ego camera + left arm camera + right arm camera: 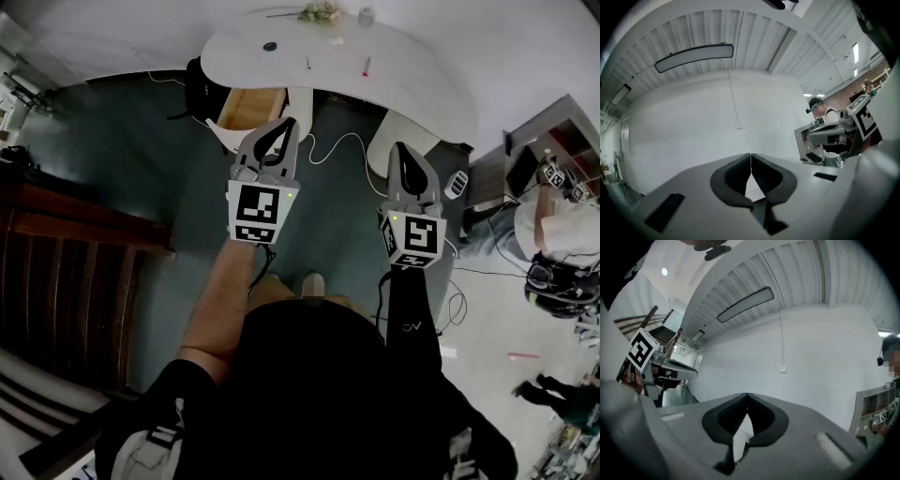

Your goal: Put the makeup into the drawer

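Makeup (367, 66), judged to be the pink stick among small bits on the white tabletop (412, 84), lies far ahead in the head view, long axis running roughly away from the person. The right gripper (398, 148) is nearer it; the left gripper (289, 122) points toward the open drawer (248, 108). Left gripper view: jaws together, nothing between, only wall ahead. Right gripper view: same, closed and empty, no makeup in sight.

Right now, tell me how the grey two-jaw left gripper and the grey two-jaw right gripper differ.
The left gripper sits higher in the head view than the right gripper. A bare forearm carries the left gripper; a black sleeve carries the right gripper. Both have jaws shut on nothing.
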